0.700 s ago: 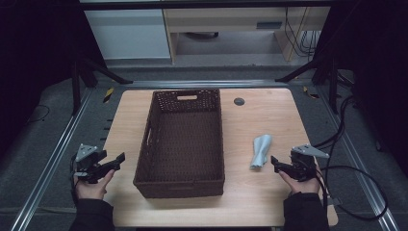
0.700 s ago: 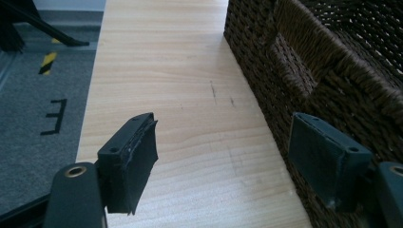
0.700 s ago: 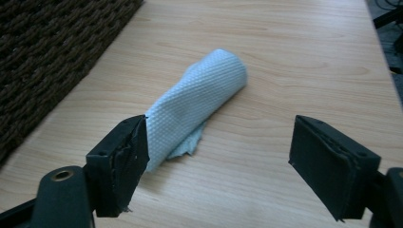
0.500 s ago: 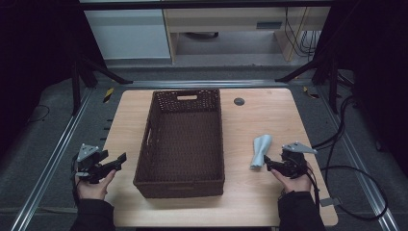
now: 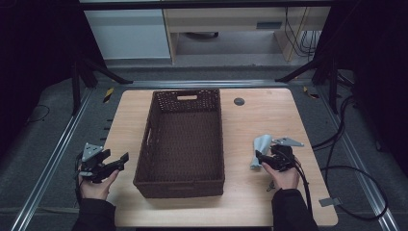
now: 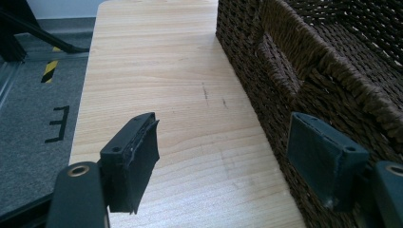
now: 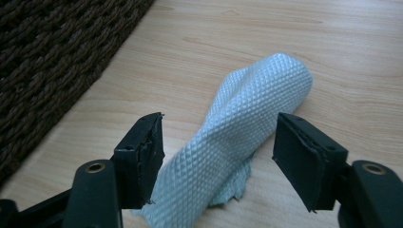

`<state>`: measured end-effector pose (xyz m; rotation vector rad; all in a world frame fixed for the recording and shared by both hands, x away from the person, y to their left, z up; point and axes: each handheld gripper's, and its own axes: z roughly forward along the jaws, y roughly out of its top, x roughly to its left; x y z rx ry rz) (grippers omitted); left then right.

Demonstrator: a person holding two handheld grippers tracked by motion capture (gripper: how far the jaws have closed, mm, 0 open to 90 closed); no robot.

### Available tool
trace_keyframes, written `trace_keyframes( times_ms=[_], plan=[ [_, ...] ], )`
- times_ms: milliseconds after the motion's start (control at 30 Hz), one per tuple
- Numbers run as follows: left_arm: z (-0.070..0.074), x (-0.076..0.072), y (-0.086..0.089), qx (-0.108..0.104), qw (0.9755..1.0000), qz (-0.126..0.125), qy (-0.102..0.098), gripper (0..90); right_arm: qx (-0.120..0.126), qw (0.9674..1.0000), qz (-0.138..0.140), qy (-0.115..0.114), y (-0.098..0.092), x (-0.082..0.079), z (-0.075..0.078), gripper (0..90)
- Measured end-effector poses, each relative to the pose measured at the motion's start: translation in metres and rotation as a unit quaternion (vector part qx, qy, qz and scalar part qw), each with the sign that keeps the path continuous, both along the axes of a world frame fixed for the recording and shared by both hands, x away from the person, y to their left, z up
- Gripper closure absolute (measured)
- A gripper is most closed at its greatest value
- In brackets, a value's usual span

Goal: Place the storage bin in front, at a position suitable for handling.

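Meanwhile the right gripper (image 7: 218, 156) stood released, jaws wide astride the cloth (image 7: 247, 128) right of the basket (image 5: 185, 139), while the left gripper (image 5: 122, 160) gaped unloaded beside its left wall.

Cloth (image 7: 247, 123) between my right tongs: pale blue-white, fine diamond-grid weave. Basket (image 5: 183, 139) at centre: dark brown wicker, tight woven pattern. Table (image 5: 269, 115): light wood, faint grain lines. My right gripper (image 7: 218, 161) and left gripper (image 6: 223, 161): black pads. Floor (image 6: 33, 99) at left: grey, with a yellow-black stripe.
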<state>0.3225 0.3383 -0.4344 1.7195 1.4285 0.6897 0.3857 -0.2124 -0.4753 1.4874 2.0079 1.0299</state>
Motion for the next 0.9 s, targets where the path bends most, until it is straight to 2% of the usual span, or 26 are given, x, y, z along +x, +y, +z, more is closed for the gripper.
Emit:
trace_keyframes(
  times_ms=[133,167,267,433,467,500,700,767,900],
  plan=[
    [0.001,-0.001,0.000,0.001,1.0000,0.000,-0.004,25.7,-0.014,0.9999,0.004,0.005,0.007,0.007,-0.006,37.8],
    [0.001,-0.001,0.000,0.000,1.0000,0.001,-0.004,25.8,-0.023,0.9996,0.006,0.012,0.011,0.011,-0.010,40.6],
    [0.001,-0.001,0.001,0.000,1.0000,0.001,-0.003,26.1,-0.029,0.9993,0.011,0.019,0.013,0.013,-0.014,44.8],
    [0.002,-0.002,0.002,-0.001,1.0000,0.002,-0.006,26.6,-0.044,0.9984,0.020,0.027,0.012,0.017,-0.019,70.7],
    [0.002,-0.002,0.002,-0.001,1.0000,0.002,-0.006,26.6,-0.044,0.9984,0.020,0.027,0.012,0.017,-0.019,70.7],
    [0.002,-0.002,0.002,-0.003,1.0000,0.002,-0.008,26.7,-0.043,0.9984,0.026,0.025,0.010,0.015,-0.017,79.5],
    [0.005,-0.004,0.001,-0.010,0.9999,-0.003,-0.012,28.5,-0.043,0.9980,0.038,0.025,0.003,0.010,-0.012,81.9],
    [0.008,-0.004,0.000,-0.009,0.9997,-0.009,-0.022,28.4,-0.047,0.9980,0.037,0.019,-0.005,0.003,-0.007,82.0],
    [0.012,-0.006,-0.003,-0.014,0.9995,-0.014,-0.026,28.2,-0.050,0.9984,0.025,0.009,-0.025,-0.010,-0.001,81.9]
  ],
)
